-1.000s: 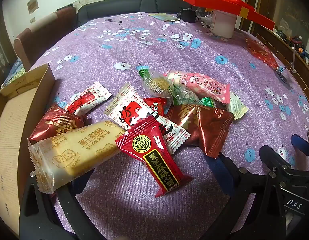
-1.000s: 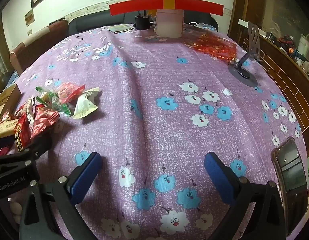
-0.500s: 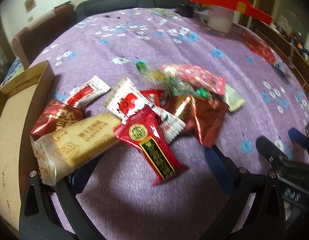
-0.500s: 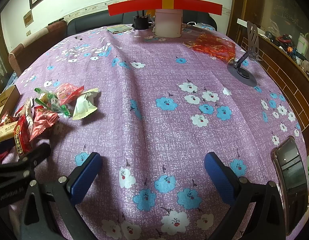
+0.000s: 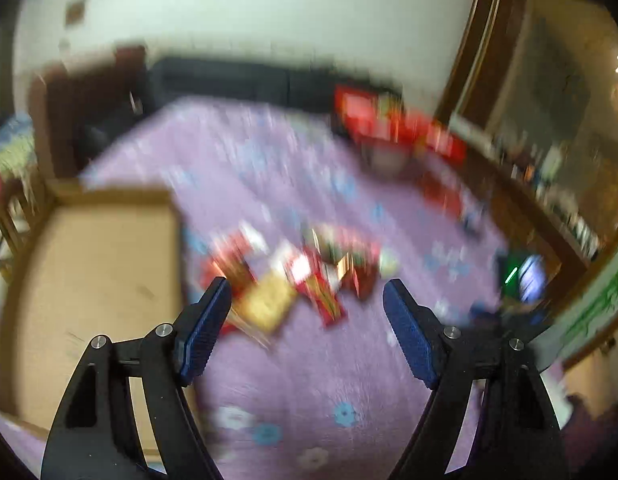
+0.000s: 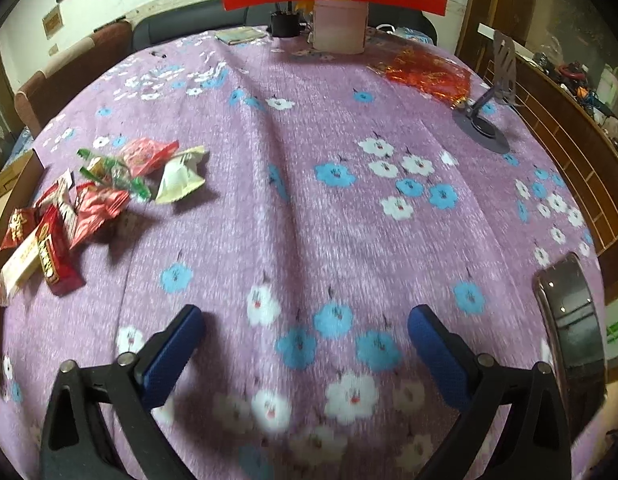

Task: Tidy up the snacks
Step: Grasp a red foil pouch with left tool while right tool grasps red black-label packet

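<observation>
Both tools gape wide and hold nothing: the left tool (image 5: 307, 300) hangs above the counter (image 6: 309, 208), the right tool (image 6: 307, 330) over bare cloth. Heavy blur smears the left view, so the snacks (image 5: 297, 280) beside what seems a cardboard box (image 5: 97, 280) are hard to tell apart. Right view shows the pile (image 6: 77, 212) at the counter's left, one pale packet (image 6: 17, 268) cut off by the edge.

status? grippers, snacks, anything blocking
Left gripper open, empty, view blurred. Right gripper open, empty, over bare cloth. Snacks piled on the tablecloth, none visible in the box. Nothing blocking.
</observation>
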Demonstrator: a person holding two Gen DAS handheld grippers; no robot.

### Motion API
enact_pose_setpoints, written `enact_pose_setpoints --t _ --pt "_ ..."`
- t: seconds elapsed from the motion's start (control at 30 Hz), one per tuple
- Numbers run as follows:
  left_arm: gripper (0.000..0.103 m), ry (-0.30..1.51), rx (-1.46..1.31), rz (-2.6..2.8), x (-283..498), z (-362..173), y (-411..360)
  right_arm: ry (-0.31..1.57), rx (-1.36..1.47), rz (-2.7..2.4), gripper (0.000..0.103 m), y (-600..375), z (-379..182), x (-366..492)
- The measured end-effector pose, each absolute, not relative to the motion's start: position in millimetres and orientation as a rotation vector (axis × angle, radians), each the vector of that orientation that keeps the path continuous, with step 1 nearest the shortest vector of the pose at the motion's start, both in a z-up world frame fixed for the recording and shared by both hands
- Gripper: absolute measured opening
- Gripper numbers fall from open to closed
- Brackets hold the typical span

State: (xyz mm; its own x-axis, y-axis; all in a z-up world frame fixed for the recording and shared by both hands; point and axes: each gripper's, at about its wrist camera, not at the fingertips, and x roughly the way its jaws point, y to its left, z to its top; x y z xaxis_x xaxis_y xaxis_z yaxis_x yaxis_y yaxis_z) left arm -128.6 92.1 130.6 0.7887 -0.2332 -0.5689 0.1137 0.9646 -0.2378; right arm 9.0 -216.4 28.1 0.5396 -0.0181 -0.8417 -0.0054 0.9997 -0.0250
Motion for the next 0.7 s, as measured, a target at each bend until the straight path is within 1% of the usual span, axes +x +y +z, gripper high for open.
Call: enact_pose_setpoints --t 0.03,0.07,0.1,0.13,0.23,0.3,0.33,0.37,0.43,0.5,0.53,0.6,0.63,0.67,0.7 --pt "0.08 0.581 -0.207 -0.187 -141.2 150.7 104.3 0.99 -0.018 -0.002 0.086 -215.2 35.9 3.2" --pt "0.08 0.524 -0.223 -0.196 -156.1 176.3 118.9 0.968 0.0 0.018 0.086 -213.8 48.7 -3.8" --pt "0.08 0.505 -0.231 -0.204 -158.6 189.4 128.1 0.929 0.013 0.033 0.086 -212.2 66.9 -12.1" --pt "0.08 0.468 -0.242 -0.215 -169.5 211.5 140.2 0.874 0.015 0.041 0.086 -210.0 90.4 -21.7" --pt "0.08 0.413 -0.215 -0.209 -185.3 253.8 160.0 0.688 -0.002 0.077 0.085 -201.8 167.6 -52.2" --pt "0.08 0.364 -0.174 -0.169 -192.9 280.6 168.0 0.575 0.0 0.116 0.091 -195.6 218.1 -70.2" --pt "0.08 0.353 -0.161 -0.143 -194.2 291.3 171.6 0.533 0.009 0.148 0.098 -192.3 240.5 -76.9" --pt "0.08 0.354 -0.163 -0.115 -191.4 300.8 177.6 0.51 0.017 0.179 0.099 -188.8 255.1 -78.8" --pt "0.081 0.369 -0.193 -0.11 -189.5 300.0 183.8 0.5 0.029 0.268 0.099 -180.1 270.3 -79.8" --pt "0.081 0.406 -0.226 -0.124 -182.3 285.3 187.5 0.54 0.034 0.349 0.099 -166.6 258.6 -74.5" --pt "0.081 0.454 -0.243 -0.138 -172.1 267.0 187.3 0.58 0.034 0.382 0.098 -157.9 241.4 -68.9" --pt "0.081 0.547 -0.267 -0.168 -159.6 234.2 184.6 0.676 0.022 0.418 0.085 -142.4 202.2 -54.1" --pt "0.081 0.606 -0.286 -0.183 -147.8 213.9 183.7 0.736 0.018 0.436 0.069 -135.1 179.1 -47.2" --pt "0.081 0.668 -0.315 -0.194 -134.9 188.1 184.3 0.804 0.022 0.452 0.059 -129.4 154.4 -38.2" --pt "0.081 0.69 -0.325 -0.197 -132.6 177.5 181.6 0.859 0.031 0.462 0.056 -124.9 134.5 -30.2"
